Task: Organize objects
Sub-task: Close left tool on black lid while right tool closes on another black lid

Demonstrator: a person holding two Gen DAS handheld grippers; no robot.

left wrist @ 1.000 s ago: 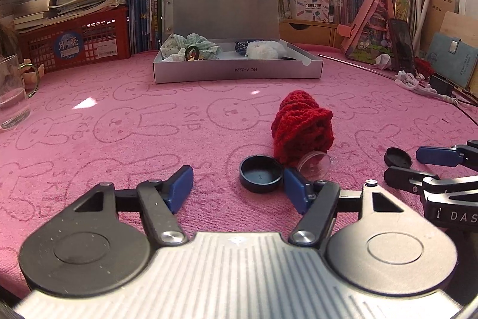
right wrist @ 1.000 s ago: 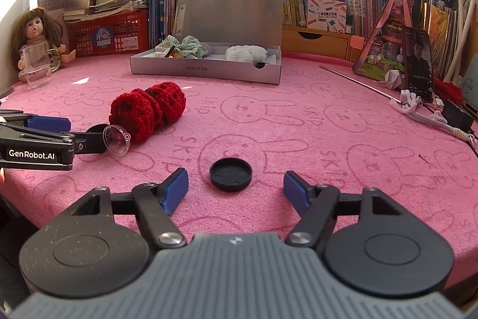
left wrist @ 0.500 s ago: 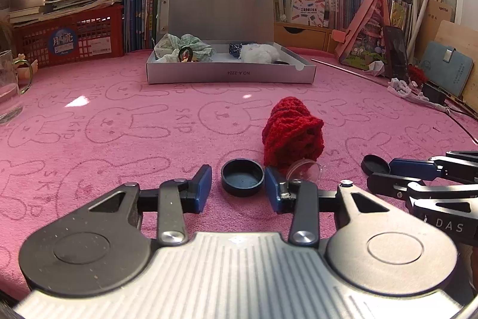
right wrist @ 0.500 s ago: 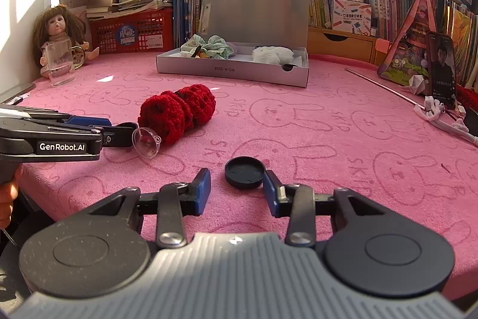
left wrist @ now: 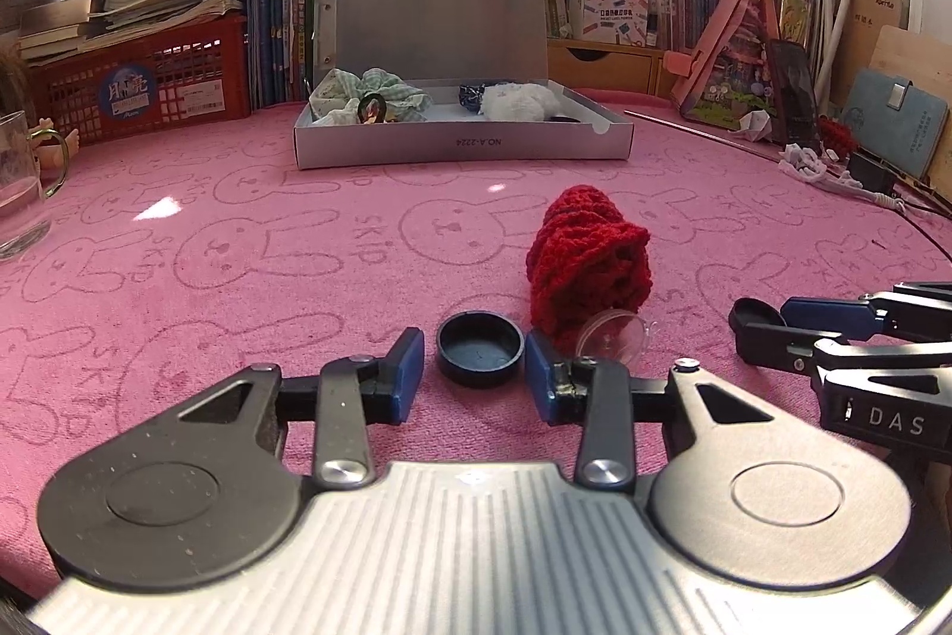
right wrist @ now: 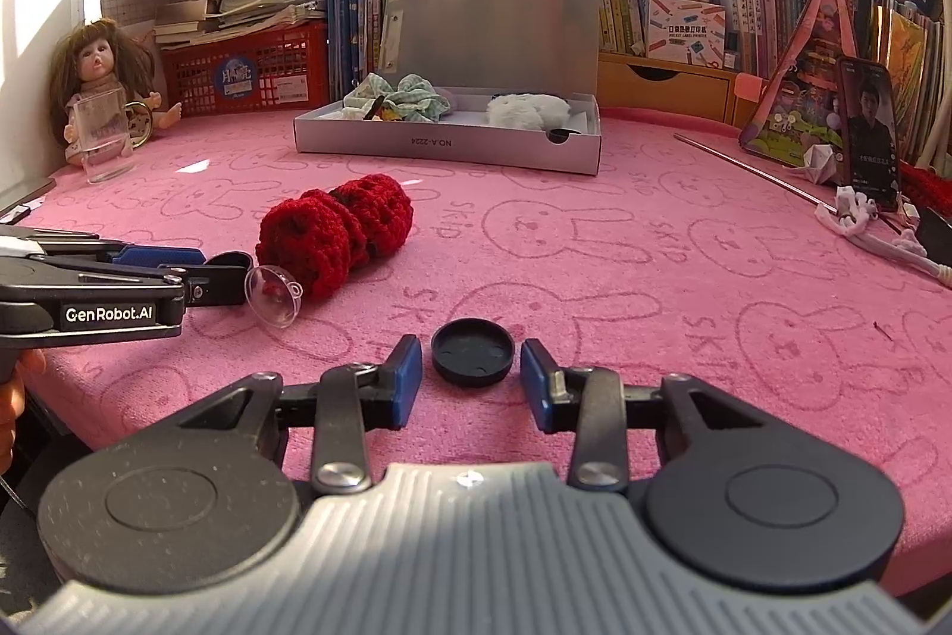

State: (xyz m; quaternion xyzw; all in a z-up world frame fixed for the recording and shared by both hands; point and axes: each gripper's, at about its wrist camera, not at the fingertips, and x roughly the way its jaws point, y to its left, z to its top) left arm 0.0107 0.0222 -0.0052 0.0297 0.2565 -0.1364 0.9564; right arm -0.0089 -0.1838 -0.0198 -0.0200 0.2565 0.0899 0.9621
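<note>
Two small black round caps lie on the pink cloth. My left gripper [left wrist: 475, 379] is open, its blue pads either side of one cap [left wrist: 479, 354], not touching it. My right gripper [right wrist: 470, 376] is open the same way around the other cap [right wrist: 472, 350], which also shows in the left wrist view [left wrist: 754, 315]. A red crocheted bundle [left wrist: 586, 266] lies just beyond the left cap, also seen in the right wrist view [right wrist: 336, 230]. A clear plastic suction cup [right wrist: 273, 293] rests against it. An open grey box [left wrist: 464, 141] at the back holds scrunchies and a white fluffy item.
A glass mug [left wrist: 18, 188] stands at the far left. A doll [right wrist: 101, 81] sits by the red crate [left wrist: 143, 90]. Books and plush toys line the back. A white cable [right wrist: 874, 230], a phone [right wrist: 868, 135] and a thin rod [left wrist: 702, 132] lie at the right.
Both grippers have narrowed their jaws from wide open and moved forward, so each pair of pads now brackets its black cap closely.
</note>
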